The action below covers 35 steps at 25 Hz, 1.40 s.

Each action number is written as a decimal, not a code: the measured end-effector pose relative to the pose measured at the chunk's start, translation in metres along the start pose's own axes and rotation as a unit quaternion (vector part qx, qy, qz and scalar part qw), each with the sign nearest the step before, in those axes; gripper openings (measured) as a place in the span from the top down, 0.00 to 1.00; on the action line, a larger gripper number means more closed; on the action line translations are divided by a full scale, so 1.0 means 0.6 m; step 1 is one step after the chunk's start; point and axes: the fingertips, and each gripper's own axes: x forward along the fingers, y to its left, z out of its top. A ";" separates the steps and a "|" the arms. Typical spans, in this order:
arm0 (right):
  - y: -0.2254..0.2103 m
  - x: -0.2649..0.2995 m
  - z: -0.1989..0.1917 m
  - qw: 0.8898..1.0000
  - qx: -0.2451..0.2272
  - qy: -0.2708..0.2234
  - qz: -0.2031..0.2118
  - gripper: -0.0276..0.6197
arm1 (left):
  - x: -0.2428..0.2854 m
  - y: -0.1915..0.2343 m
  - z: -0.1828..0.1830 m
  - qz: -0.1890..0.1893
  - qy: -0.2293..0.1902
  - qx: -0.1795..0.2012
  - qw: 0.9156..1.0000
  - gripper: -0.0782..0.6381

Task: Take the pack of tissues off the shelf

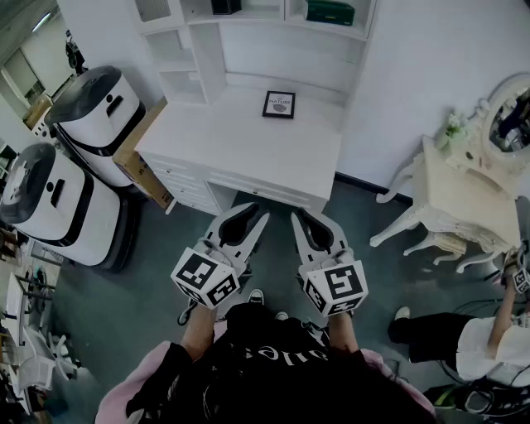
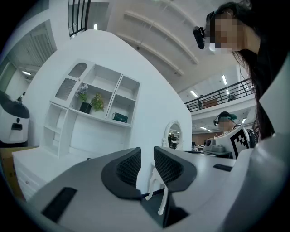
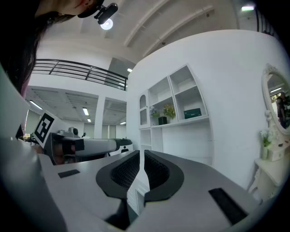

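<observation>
Up in the right-hand compartment of the white shelf unit [image 1: 273, 45] lies the green pack of tissues [image 1: 330, 12], flat on its shelf and well apart from us. We see it in both gripper views too, small and dark green against the white back wall. In the compartment just to its left stand two potted plants [image 2: 90, 103], side by side.

Below the shelves a white desk [image 1: 240, 145] juts out towards us, with a small dark picture frame [image 1: 278, 104] propped near its back edge. A cardboard box [image 1: 141, 166] leans against the desk's left side, and beyond it two big rounded white machines [image 1: 79, 157] stand on the dark floor. To the right stands a cream dressing table [image 1: 451, 195] with an oval mirror [image 1: 513, 116], and a seated person [image 1: 472, 335] shows at the lower right.

We hold both tongs out level in front of the desk, near each other. Our left gripper [image 1: 248, 219] has its jaws drawn together with only a thin slit between them and nothing in it. Our right gripper [image 1: 308, 225] is likewise closed and empty.
</observation>
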 end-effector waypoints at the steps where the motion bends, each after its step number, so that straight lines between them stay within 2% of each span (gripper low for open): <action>1: 0.000 0.006 -0.001 1.000 -0.001 0.001 0.000 0.86 | 0.001 0.006 -0.001 -0.002 0.001 0.001 1.000 0.75; 12: 0.001 0.074 0.000 1.000 0.001 0.003 -0.009 0.86 | 0.012 0.084 0.006 -0.003 0.005 0.013 1.000 0.75; 21: 0.006 0.137 0.000 1.000 0.010 0.005 -0.025 0.86 | 0.014 0.155 0.018 -0.014 0.003 0.009 1.000 0.75; 27: 0.008 0.178 -0.005 0.999 0.014 0.004 -0.044 0.86 | 0.018 0.199 0.025 -0.035 0.004 0.016 0.999 0.75; 35: -0.002 0.201 -0.019 0.997 0.016 0.018 -0.071 0.85 | 0.032 0.229 0.015 -0.058 0.011 0.003 0.998 0.75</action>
